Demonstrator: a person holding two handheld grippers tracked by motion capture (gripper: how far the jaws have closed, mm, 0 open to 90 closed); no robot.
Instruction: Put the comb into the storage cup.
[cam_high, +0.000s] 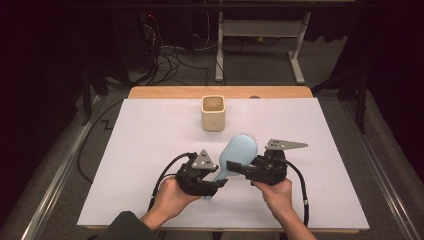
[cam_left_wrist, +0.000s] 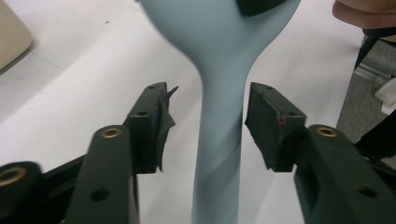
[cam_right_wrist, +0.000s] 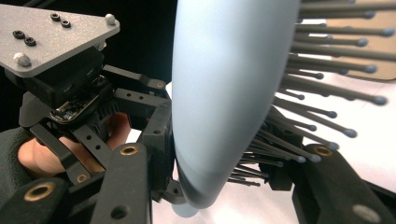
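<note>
The left gripper has its jaws wide open around the thin handle of the pale blue plastic hairbrush, not touching it. The brush sits above the white table, between both hands. The right gripper squeezes the brush head, bristles and all. That grip on bendy bristles could slip, I think, and the brush could twist or drop before reaching the cream square cup.

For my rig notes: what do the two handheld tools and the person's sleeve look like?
Both the left tool and the right tool are black with brass-coloured screw inserts. Each carries a grey three-cornered plate and trails a black cable. A dark olive sleeve covers the left forearm.
</note>
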